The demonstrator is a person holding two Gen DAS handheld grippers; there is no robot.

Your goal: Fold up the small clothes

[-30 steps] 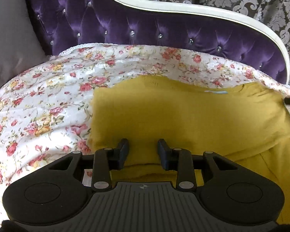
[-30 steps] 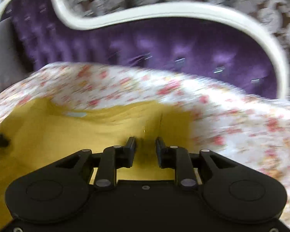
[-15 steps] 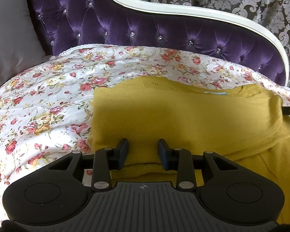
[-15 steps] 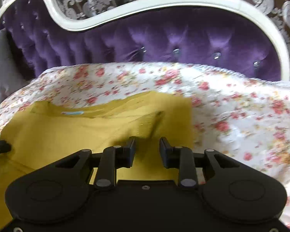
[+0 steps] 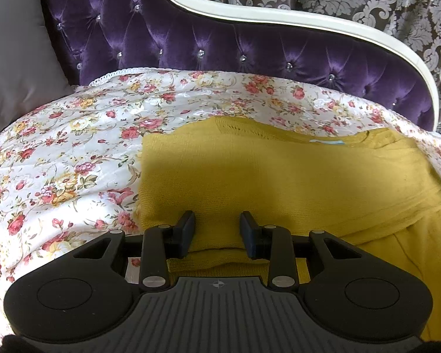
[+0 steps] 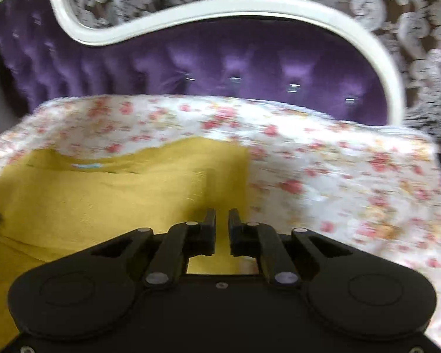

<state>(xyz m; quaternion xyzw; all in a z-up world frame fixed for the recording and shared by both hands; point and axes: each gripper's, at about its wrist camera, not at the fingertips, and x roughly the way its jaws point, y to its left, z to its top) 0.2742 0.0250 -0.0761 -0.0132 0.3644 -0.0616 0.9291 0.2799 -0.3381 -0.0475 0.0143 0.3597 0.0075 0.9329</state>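
A mustard-yellow knit garment lies folded on a floral bedspread, a pale blue label at its far edge. My left gripper is open, fingers resting over the garment's near left part, with a fold edge between them. In the right wrist view the garment fills the lower left. My right gripper sits over its right edge with jaws nearly together, a narrow gap left, nothing visibly pinched.
A purple tufted headboard with a white frame stands behind the bed. A grey pillow leans at the far left. The floral bedspread extends to the right of the garment.
The right gripper's jaws have narrowed and it has shifted right toward the garment's right edge, view blurred. The left gripper has stayed open in place.
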